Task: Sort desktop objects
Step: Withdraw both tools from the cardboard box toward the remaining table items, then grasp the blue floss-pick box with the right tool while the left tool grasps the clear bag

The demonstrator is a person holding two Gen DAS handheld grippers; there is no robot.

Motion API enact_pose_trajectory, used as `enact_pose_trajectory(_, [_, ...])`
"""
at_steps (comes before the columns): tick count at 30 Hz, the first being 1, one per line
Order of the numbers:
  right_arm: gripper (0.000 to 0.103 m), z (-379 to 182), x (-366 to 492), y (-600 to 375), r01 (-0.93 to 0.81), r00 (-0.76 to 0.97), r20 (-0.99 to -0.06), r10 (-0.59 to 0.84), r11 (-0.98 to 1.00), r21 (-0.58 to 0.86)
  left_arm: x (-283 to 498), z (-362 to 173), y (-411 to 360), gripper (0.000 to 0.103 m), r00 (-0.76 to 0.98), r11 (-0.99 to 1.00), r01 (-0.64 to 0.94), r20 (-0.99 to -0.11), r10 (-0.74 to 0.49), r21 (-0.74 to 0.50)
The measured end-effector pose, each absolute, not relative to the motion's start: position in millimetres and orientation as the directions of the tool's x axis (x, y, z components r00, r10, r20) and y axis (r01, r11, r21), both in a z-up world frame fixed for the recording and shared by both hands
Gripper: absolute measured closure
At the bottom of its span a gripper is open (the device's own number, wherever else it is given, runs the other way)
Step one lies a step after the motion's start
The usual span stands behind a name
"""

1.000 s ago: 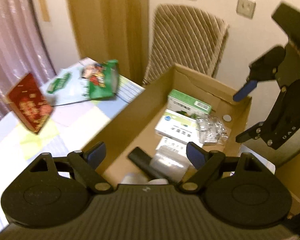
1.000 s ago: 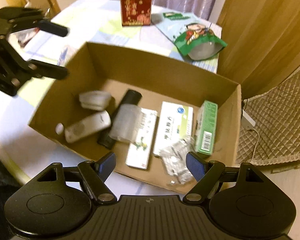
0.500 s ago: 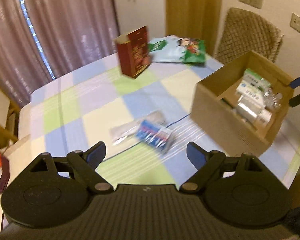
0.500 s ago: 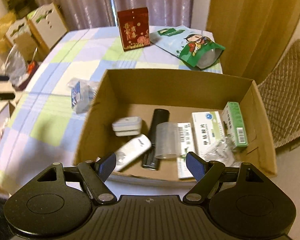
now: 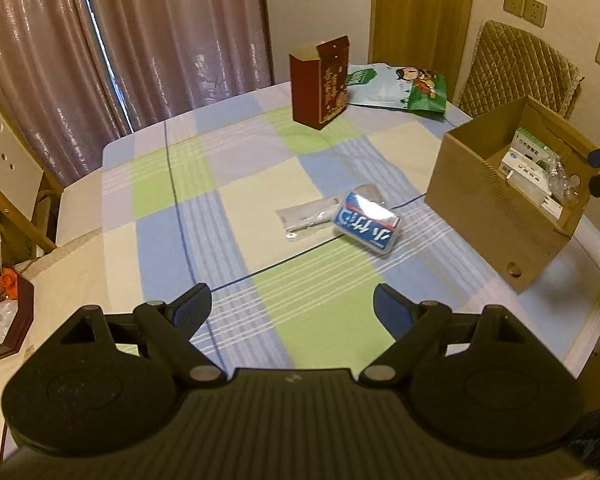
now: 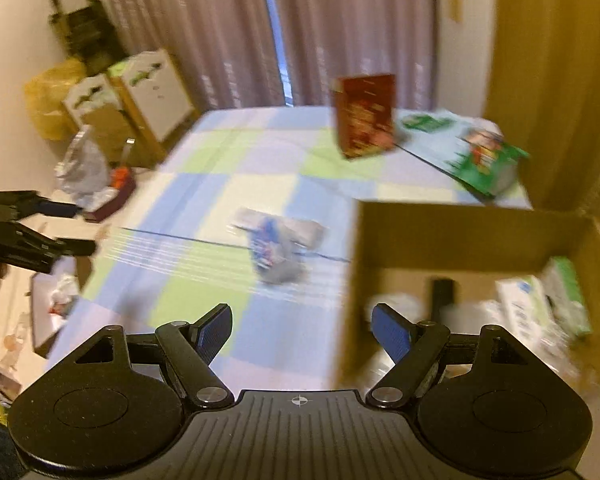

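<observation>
A blue-and-white tissue pack (image 5: 366,222) lies mid-table beside a clear plastic sachet (image 5: 306,218); both show blurred in the right wrist view, the pack (image 6: 274,252) in front of the sachet (image 6: 300,230). A cardboard box (image 5: 496,216) at the right holds medicine cartons (image 5: 530,158), a dark remote (image 6: 442,294) and other items. My left gripper (image 5: 292,306) hangs open and empty above the near table. My right gripper (image 6: 302,326) is open and empty over the box's left wall (image 6: 350,288).
A dark red carton (image 5: 320,82) stands at the far side beside a green snack bag (image 5: 400,88). A quilted chair (image 5: 518,68) sits behind the box. Curtains back the table; boxes and clutter (image 6: 100,120) stand off its left side.
Both grippers have drawn back from over the box. The left one swung left toward the table middle; the right one shifted left, and its view is motion-blurred. Both stayed open.
</observation>
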State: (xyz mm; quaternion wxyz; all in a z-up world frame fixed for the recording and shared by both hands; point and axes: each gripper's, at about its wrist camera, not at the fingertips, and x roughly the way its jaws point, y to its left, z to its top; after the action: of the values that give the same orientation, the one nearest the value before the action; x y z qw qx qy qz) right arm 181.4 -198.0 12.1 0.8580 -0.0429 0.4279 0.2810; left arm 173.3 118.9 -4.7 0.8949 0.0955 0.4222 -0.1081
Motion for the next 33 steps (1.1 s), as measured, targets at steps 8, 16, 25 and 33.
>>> enact_pose_trajectory(8, [0.023, -21, 201, -104, -0.602, 0.463, -0.781, 0.420, 0.795, 0.071, 177, -16, 147, 0.018, 0.622, 0.967, 0.239, -0.778, -0.087, 0.083])
enact_pose_trajectory(16, [0.023, -89, 225, -59, -0.615, 0.518, -0.809, 0.279, 0.779, -0.125, 197, -32, 185, 0.018, 0.601, 0.984, 0.165, -0.798, -0.046, 0.068])
enact_pose_trajectory(25, [0.023, -164, 254, -15, -0.616, 0.607, -0.782, 0.143, 0.707, -0.348, 227, -47, 206, 0.018, 0.572, 0.988, 0.141, -0.820, -0.033, 0.059])
enact_pose_trajectory(33, [0.047, -188, 281, -13, -0.607, 0.587, -0.797, 0.139, 0.728, -0.320, 244, -60, 215, 0.018, 0.537, 0.989, 0.128, -0.843, -0.011, 0.069])
